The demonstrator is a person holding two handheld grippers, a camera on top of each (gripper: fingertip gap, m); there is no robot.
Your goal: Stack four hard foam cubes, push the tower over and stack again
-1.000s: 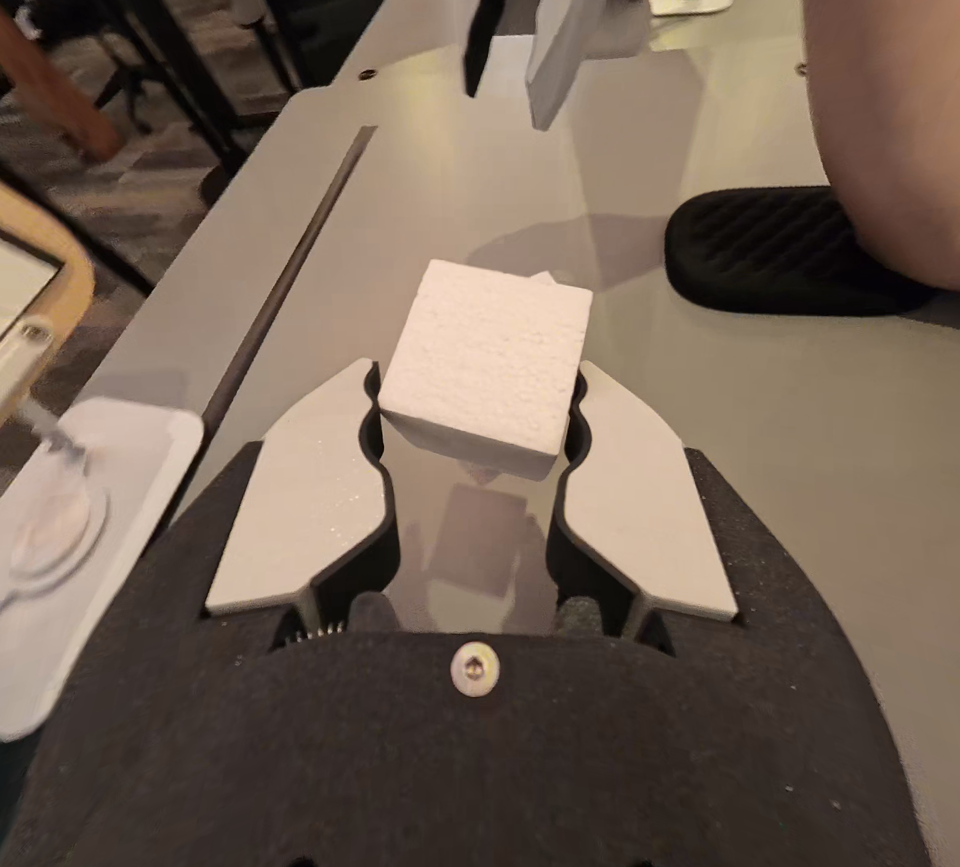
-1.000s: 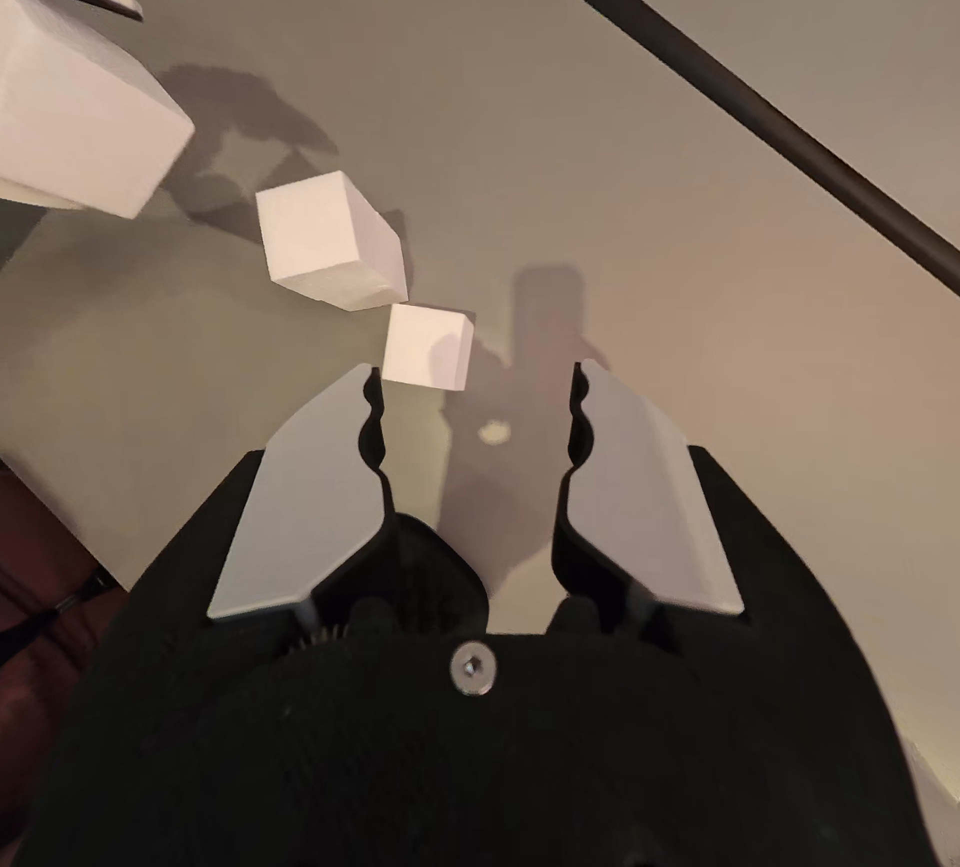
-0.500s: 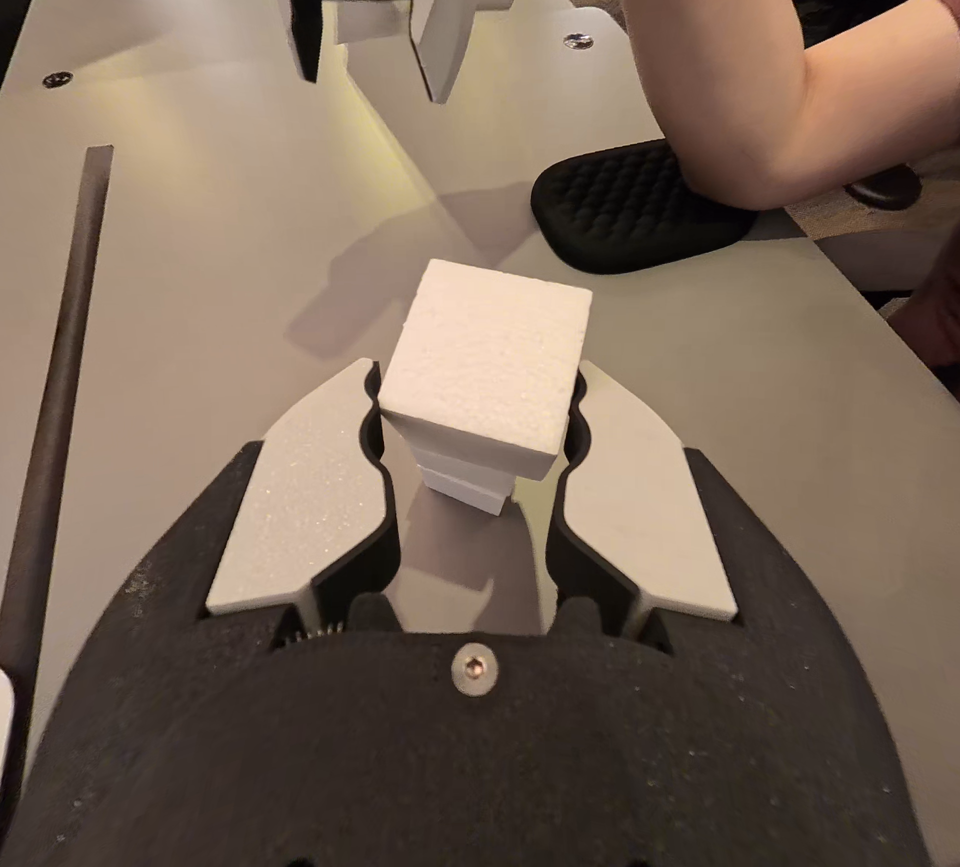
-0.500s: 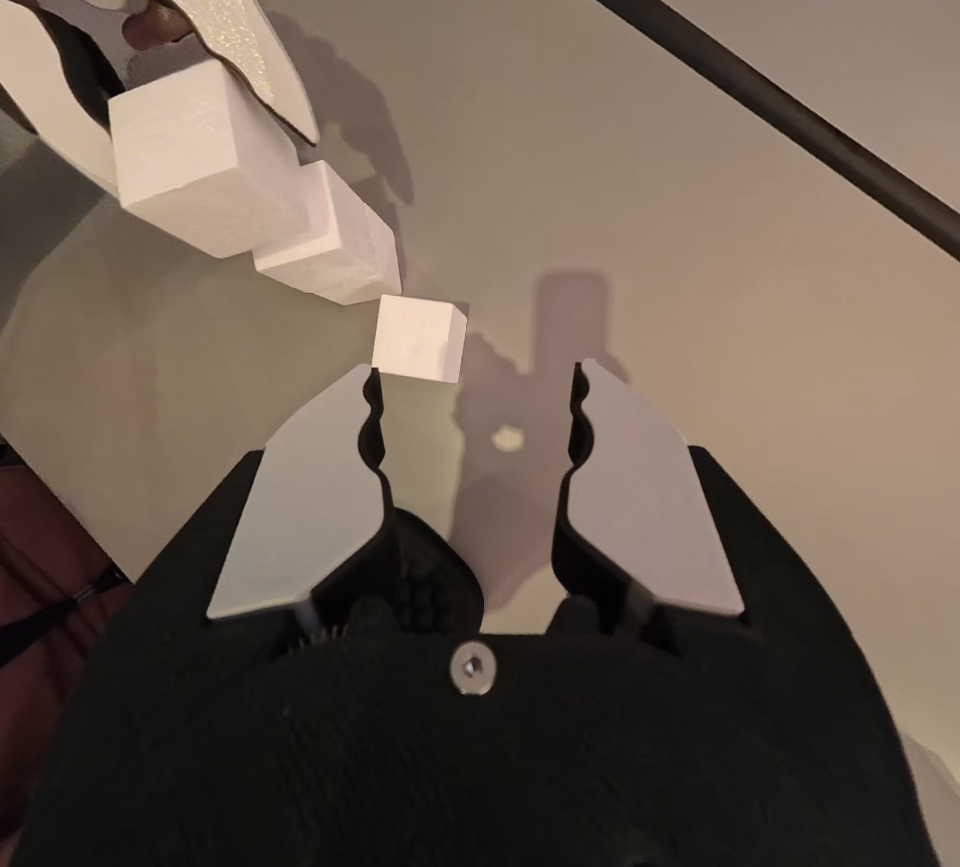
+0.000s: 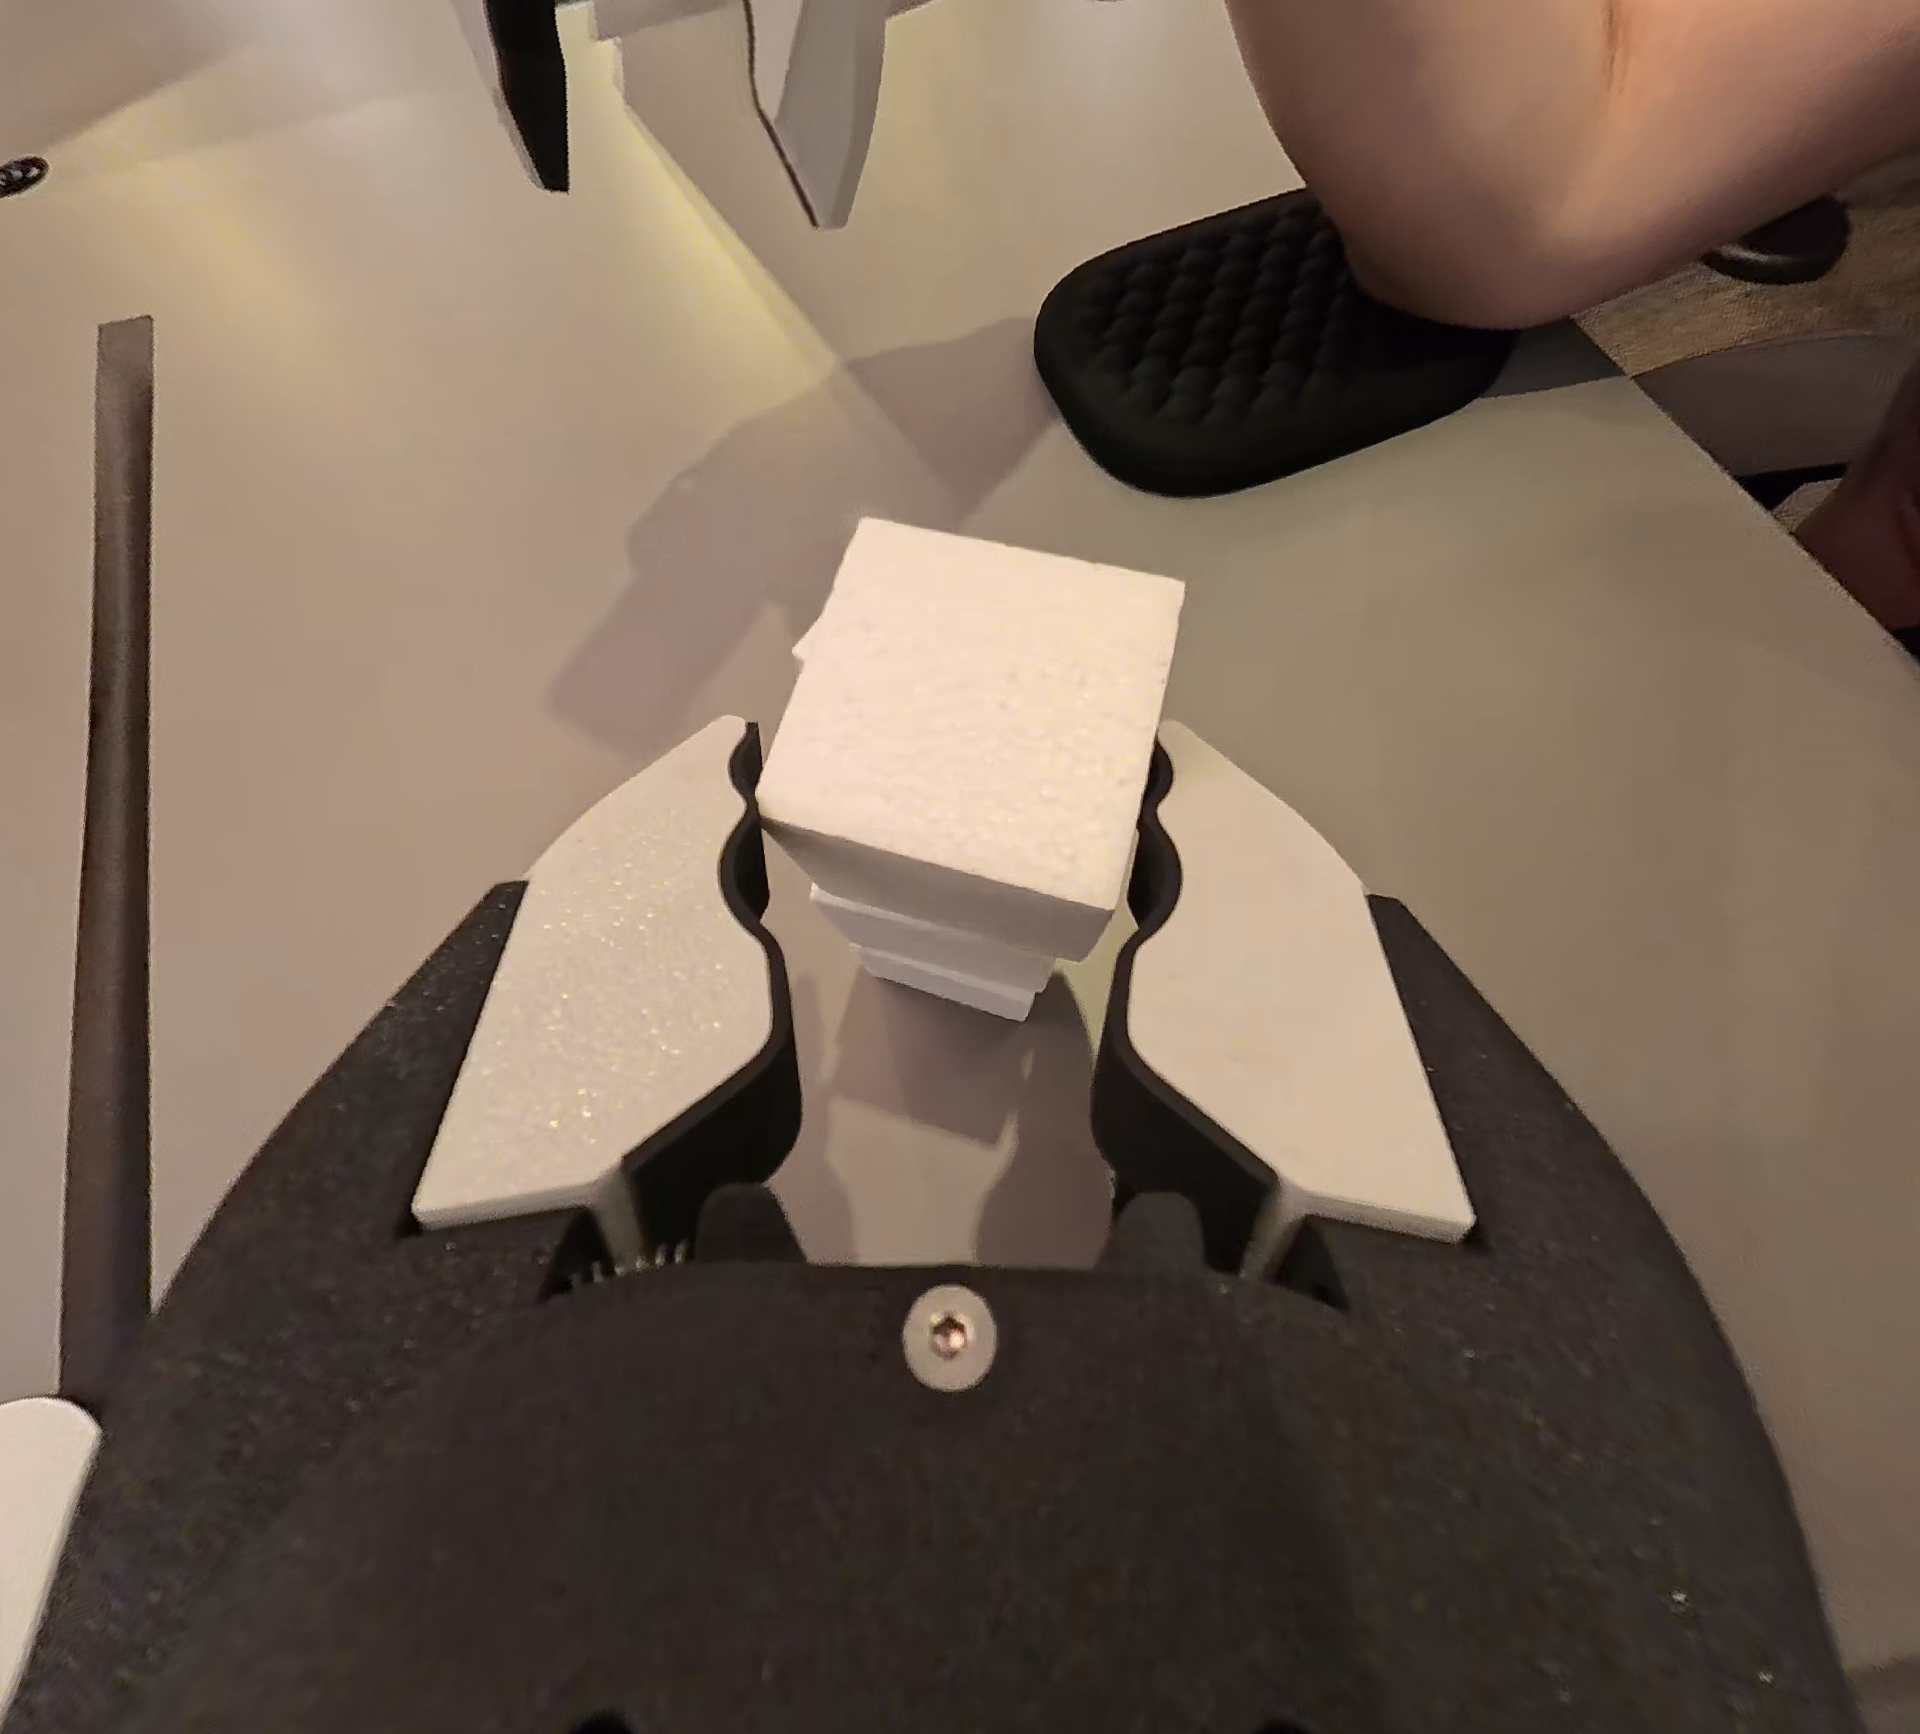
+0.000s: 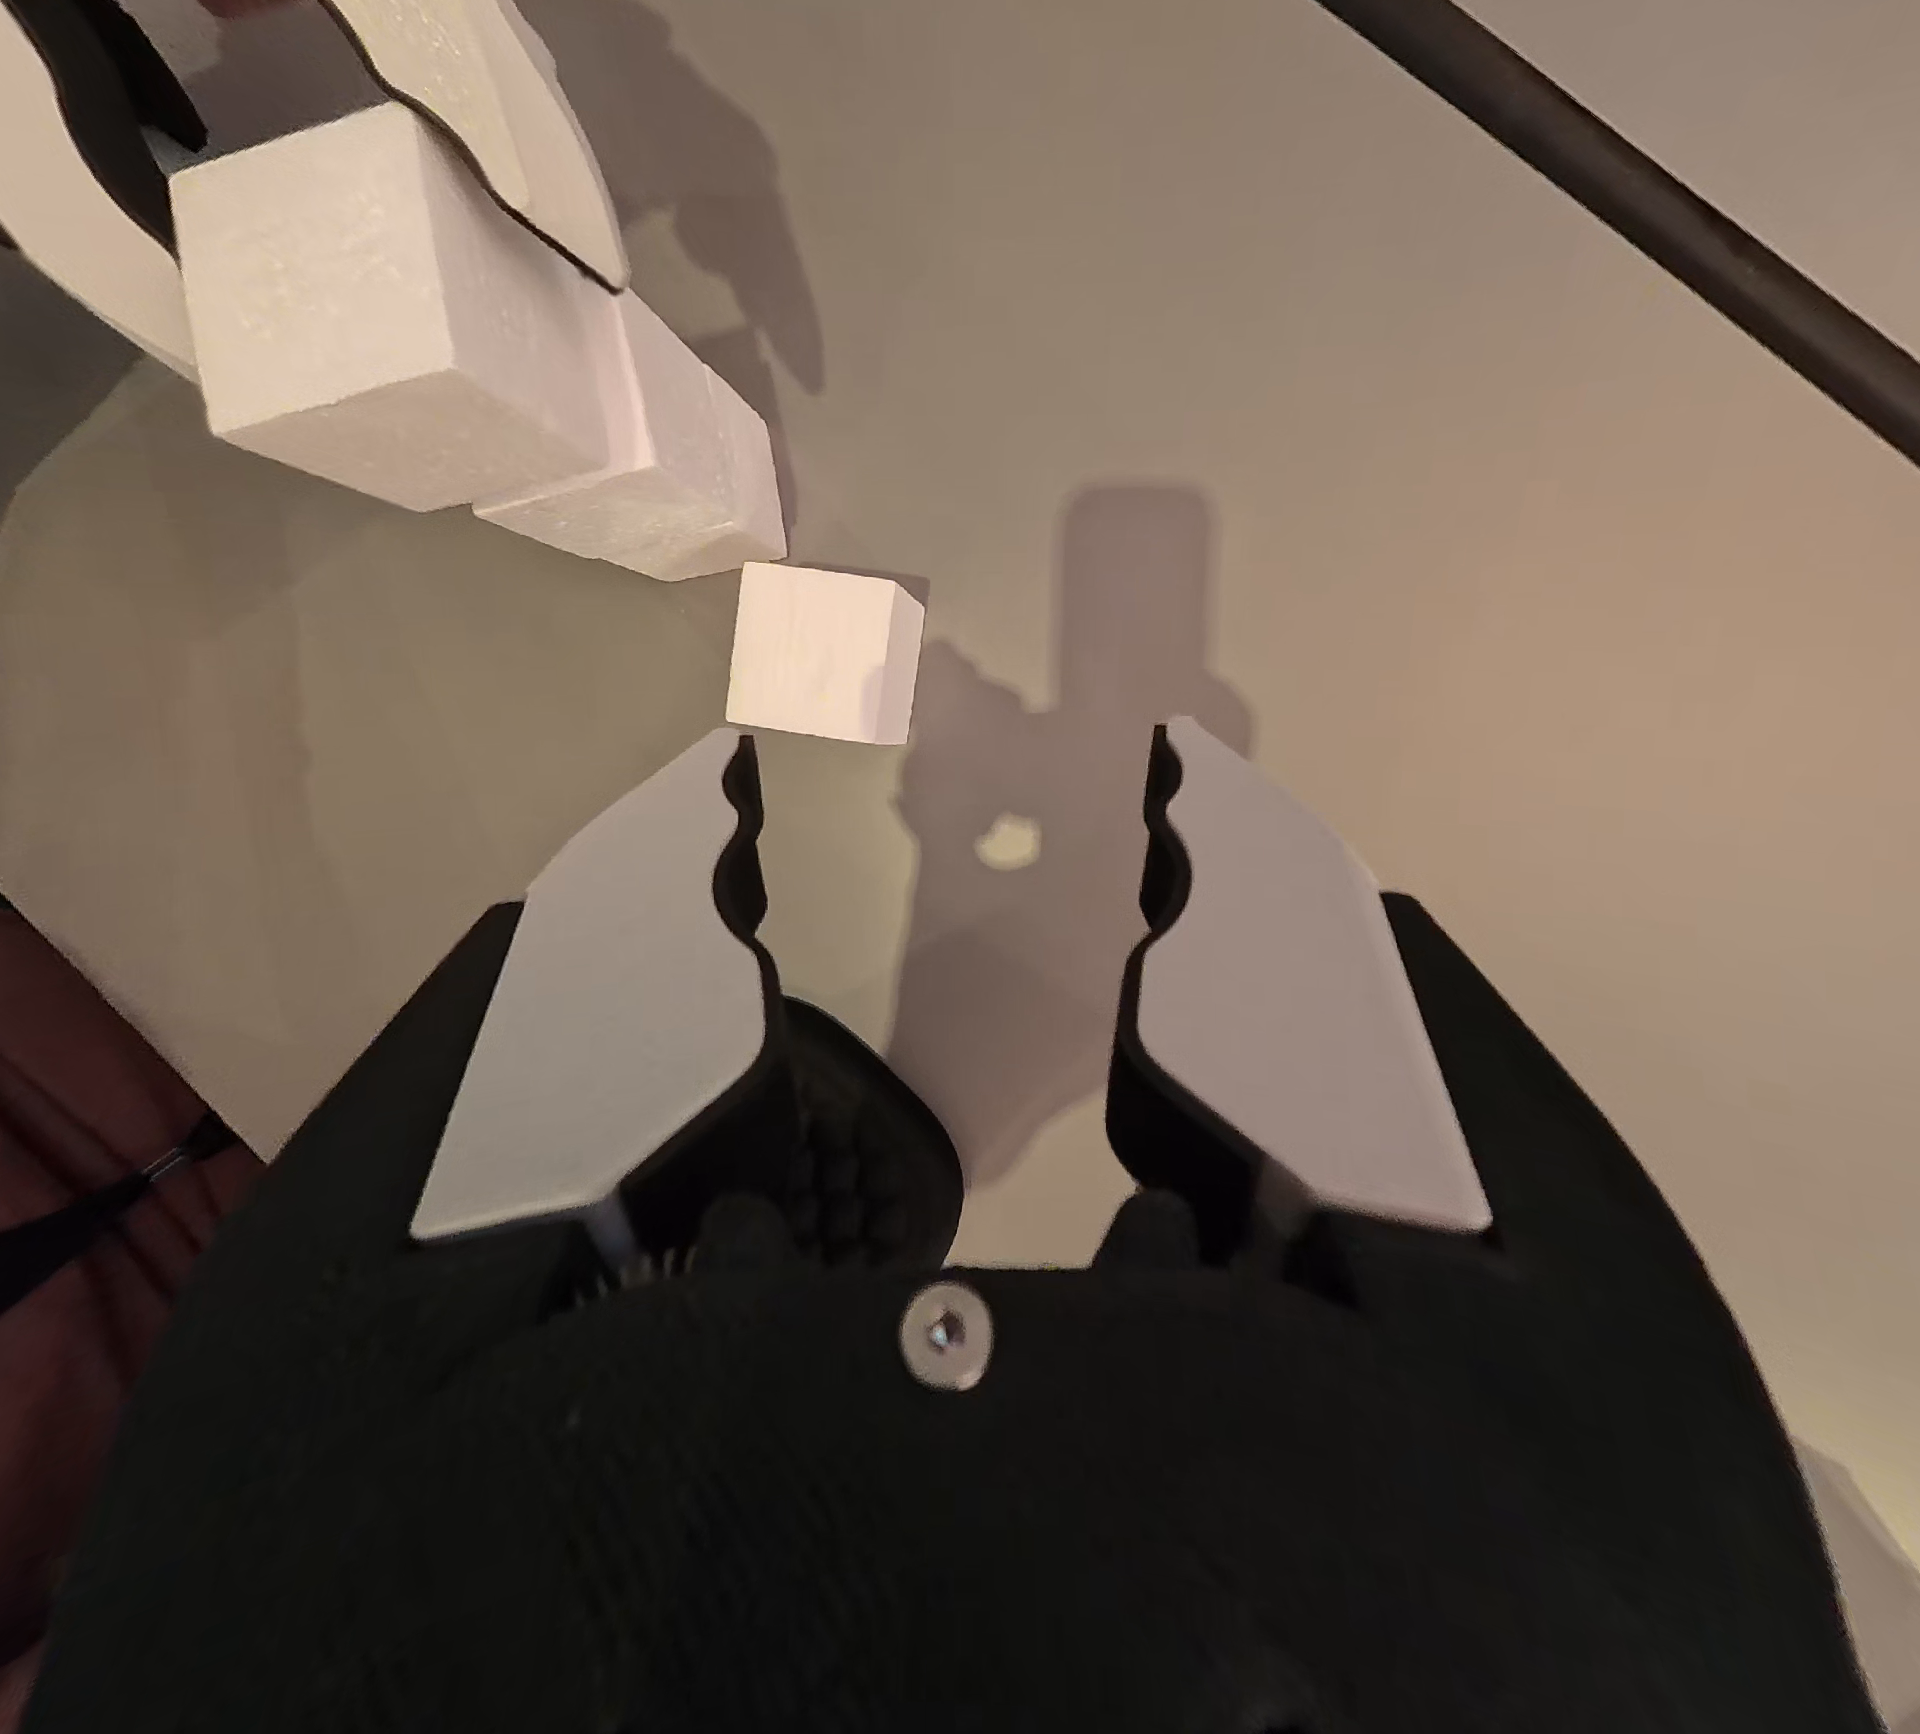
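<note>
Left wrist view
Left gripper [image 5: 951,837]: pitched down over the grey table [image 5: 1403,728], its two white fingers [image 5: 613,988] clamped on the sides of the top cube [image 5: 966,749].
Top cube: white, grainy hard foam, sharp-edged, upper face towards the camera — it sits over a stack [image 5: 961,962] of white cubes whose edges step out below it, slightly out of line.
Stack place: middle of the table, well apart from its right edge.
Right gripper [image 5: 686,193]: near the table's far edge, hanging tips-down above the surface, its two fingers spread with nothing between them.
Forearm [image 5: 1455,74]: bare, elbow bent and resting on a black dimpled pad [image 5: 1247,365] near the right edge.
Dark strip [image 5: 114,749]: a straight black line set in the table along the left side.
Writing: none readable.

Right wrist view
Right gripper [image 6: 951,739]: looks steeply down at the table [image 6: 1351,334], jaws wide apart and empty.
Loose cube [image 6: 826,650]: small, white, smooth-faced — alone on the table, just beyond the tip of the left-hand finger, not touched by it.
Left gripper [image 6: 374,188]: at upper left, gripping the top cube [image 6: 332,302] with the stack [image 6: 665,458] running away beneath it towards the table.
Stack and loose cube: close together; whether they touch I cannot tell.
Dark strip [image 6: 1558,126]: crosses the upper right corner.
Writing: none readable.
</note>
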